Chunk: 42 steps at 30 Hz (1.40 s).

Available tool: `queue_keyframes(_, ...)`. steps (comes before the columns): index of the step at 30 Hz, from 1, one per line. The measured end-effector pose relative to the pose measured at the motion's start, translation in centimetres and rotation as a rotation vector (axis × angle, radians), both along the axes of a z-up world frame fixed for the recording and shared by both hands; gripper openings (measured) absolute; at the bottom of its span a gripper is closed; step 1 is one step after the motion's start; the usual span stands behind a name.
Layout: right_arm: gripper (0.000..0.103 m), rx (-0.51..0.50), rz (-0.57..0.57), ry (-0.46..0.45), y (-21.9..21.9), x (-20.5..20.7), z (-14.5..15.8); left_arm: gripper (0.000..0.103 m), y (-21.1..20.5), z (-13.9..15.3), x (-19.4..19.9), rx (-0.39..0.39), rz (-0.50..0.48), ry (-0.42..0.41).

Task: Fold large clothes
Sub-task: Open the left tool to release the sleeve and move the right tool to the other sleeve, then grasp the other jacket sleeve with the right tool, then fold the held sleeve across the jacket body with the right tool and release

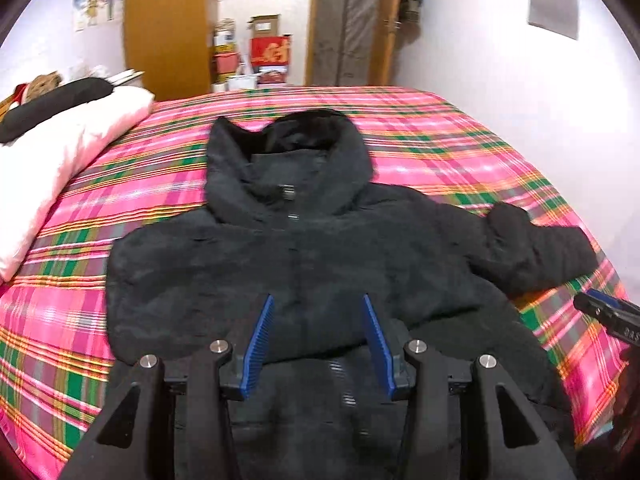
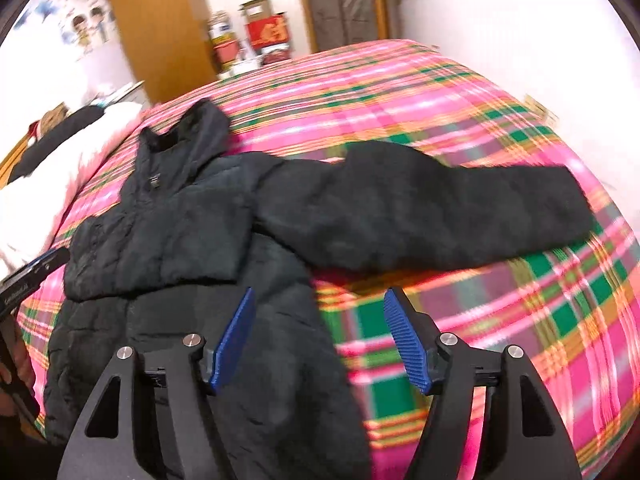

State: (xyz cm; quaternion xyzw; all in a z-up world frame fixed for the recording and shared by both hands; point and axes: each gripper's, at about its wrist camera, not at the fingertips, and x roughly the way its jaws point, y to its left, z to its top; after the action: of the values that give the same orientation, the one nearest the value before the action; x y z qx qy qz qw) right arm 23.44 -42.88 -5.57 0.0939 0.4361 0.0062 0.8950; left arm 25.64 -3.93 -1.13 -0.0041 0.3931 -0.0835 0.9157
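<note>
While both grippers hover with jaws apart and empty, the jacket lies below.

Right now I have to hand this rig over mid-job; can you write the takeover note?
Left tongs: open, nothing between them, above the jacket's middle.
Right tongs: open, empty, over the jacket's right edge and the bedspread.
Jacket: black, hooded, lying front up on the plaid bed, hood toward the far wall.
Done: one sleeve appears folded across the chest.
Left: the other sleeve lies stretched out to the side; fold it in, then fold the body up.
</note>
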Motion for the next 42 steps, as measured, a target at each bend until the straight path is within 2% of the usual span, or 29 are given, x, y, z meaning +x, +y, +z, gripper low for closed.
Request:
queue_keyframes(4,0.069,0.046,-0.095,0.024,-4.9,-0.5,-1.4,0.047,-2.4,-1.2,-0.3,0.018,-0.067,0.016)
queue_keyframes(8,0.070,0.100,-0.204,0.042,-9.1,0.0,-3.3,0.047,-2.8,-2.6,0.7,0.041,-0.075,0.037)
queue_keyframes(16,0.070,0.282,-0.391,0.061,-16.8,2.8,-7.4,0.047,-0.8,-4.2,2.9,0.044,-0.005,0.053)
queue_keyframes(20,0.071,0.410,-0.474,0.020,-20.3,4.5,-9.2,0.047,1.5,-4.9,3.8,0.038,0.068,0.064)
queue_keyframes(24,0.071,0.449,-0.502,-0.049,-21.9,5.9,-9.5,0.047,3.1,-5.8,4.7,0.047,0.126,0.083)
queue_keyframes(27,0.071,0.431,-0.514,-0.049,-22.3,7.2,-9.3,0.047,3.9,-6.5,5.3,0.029,0.154,0.109)
queue_keyframes(28,0.069,0.415,-0.523,-0.043,-22.2,7.4,-9.1,0.047,4.0,-6.7,5.4,0.018,0.158,0.119)
queue_keyframes(30,0.018,0.377,-0.543,-0.022,-22.2,7.8,-8.7,0.047,4.1,-7.0,5.5,0.019,0.160,0.129)
queue_keyframes(34,0.011,0.358,-0.510,-0.034,-21.2,7.4,-6.2,0.047,3.9,-7.0,5.3,0.034,0.151,0.131)
queue_keyframes(37,0.010,0.335,-0.449,-0.089,-19.6,6.9,-2.4,0.047,4.1,-6.8,5.4,0.034,0.150,0.135)
queue_keyframes(42,0.009,0.314,-0.311,-0.201,-15.0,6.4,5.8,0.047,5.0,-6.1,5.2,0.021,0.162,0.130)
